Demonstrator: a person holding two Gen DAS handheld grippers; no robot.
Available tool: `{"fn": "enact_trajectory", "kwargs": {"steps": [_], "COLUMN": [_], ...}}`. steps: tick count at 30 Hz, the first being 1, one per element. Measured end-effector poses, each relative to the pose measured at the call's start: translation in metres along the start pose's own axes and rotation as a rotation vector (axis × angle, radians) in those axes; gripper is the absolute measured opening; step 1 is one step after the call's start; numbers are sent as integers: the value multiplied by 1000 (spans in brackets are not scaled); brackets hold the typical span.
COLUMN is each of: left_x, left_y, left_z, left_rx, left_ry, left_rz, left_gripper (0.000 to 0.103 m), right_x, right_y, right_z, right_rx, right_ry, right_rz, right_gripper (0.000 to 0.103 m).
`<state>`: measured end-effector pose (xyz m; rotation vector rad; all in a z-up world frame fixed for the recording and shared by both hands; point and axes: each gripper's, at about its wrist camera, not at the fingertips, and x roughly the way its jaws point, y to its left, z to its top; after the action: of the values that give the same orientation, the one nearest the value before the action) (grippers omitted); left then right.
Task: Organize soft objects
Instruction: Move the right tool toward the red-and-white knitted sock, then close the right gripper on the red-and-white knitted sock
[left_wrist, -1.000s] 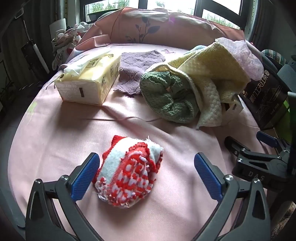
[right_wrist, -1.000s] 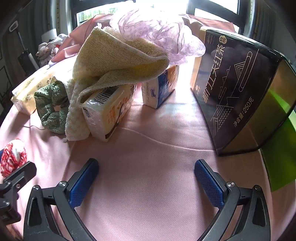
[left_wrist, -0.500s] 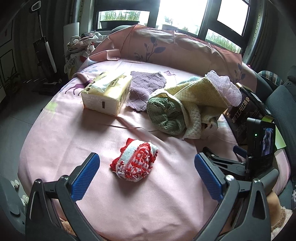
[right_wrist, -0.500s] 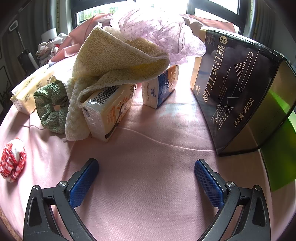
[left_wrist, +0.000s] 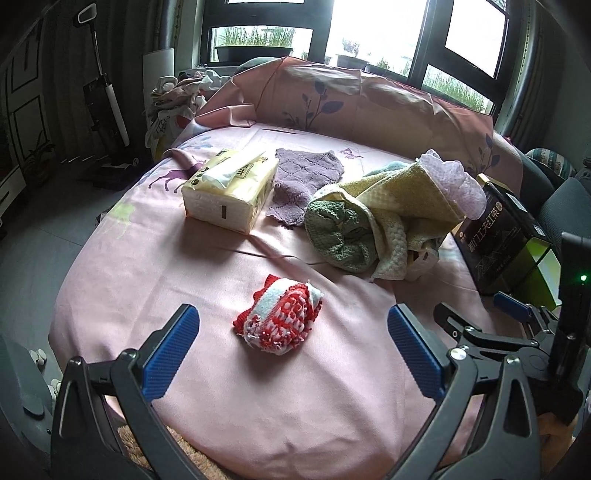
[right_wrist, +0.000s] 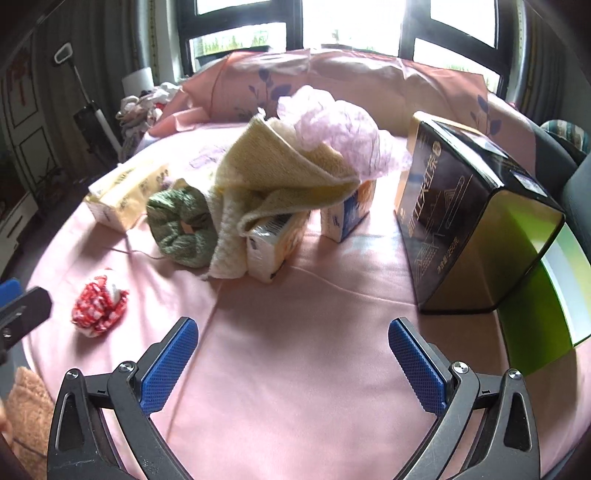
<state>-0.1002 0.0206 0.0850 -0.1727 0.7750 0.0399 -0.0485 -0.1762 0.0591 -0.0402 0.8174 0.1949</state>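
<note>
A bundled red-and-white knitted cloth (left_wrist: 282, 317) (right_wrist: 99, 307) lies alone on the pink bed sheet (left_wrist: 192, 273). My left gripper (left_wrist: 293, 350) hangs open above and just short of it, holding nothing. Further back a green knitted cloth (left_wrist: 338, 236) (right_wrist: 181, 230), a yellow towel (left_wrist: 402, 206) (right_wrist: 280, 184) and a lilac mesh puff (left_wrist: 456, 182) (right_wrist: 332, 129) are heaped together. A purple cloth (left_wrist: 304, 181) lies flat behind them. My right gripper (right_wrist: 293, 360) is open over bare sheet, empty; it also shows at the right edge of the left wrist view (left_wrist: 491, 314).
A tissue pack (left_wrist: 231, 190) sits at the back left. Two smaller packs (right_wrist: 277, 240) (right_wrist: 349, 212) stand under the towel. A dark tea box (right_wrist: 469, 229) with a green inside stands at the right. A pink pillow (left_wrist: 354, 96) lines the far edge.
Both grippers have pulled back and risen, so more of the bed shows. The red-and-white cloth now lies farther ahead of my left gripper. No object has moved.
</note>
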Motion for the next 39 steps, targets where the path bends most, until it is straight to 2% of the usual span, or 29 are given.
{"fn": "enact_trajectory", "kwargs": {"steps": [2,3,6,10,20,21,24,25,29,33,36,39], "left_x": [0,0,0,0,3,5,9,11,21,35,49,58], "left_y": [1,2,3,7,17,19,23,25,29,37,40,44], "left_z": [0,0,0,0,0,0,-1,-2,-3,-6,-11,-15], "left_rx": [-9,-12,-18,-33,-81,-87,-110,-115,-124,-185,-225,-246], "left_ry": [5,6,6,8,26,32,50,57,86,137,182,213], "left_rz": [4,3,5,-1,-19,-25,-37,-44,-78,-110,-161,-162], "left_gripper": [101,101,101,101,99,98,92,92,88,76,68,59], "right_x": [-14,-19,-30,-38,-51,-51,-47,-45,-28,6,36,65], "right_y": [-1,0,4,4,11,12,10,10,23,48,71,94], "right_z": [3,4,5,5,7,8,13,15,29,44,50,49], "right_rx": [34,46,43,40,36,42,112,135,150,128,89,51], "right_ry": [-23,-37,-83,-97,-126,-120,-73,-60,37,170,262,343], "right_rz": [69,73,40,5,55,78,216,267,418,534,568,581], "right_gripper": [103,103,103,103,102,97,79,76,47,45,45,45]}}
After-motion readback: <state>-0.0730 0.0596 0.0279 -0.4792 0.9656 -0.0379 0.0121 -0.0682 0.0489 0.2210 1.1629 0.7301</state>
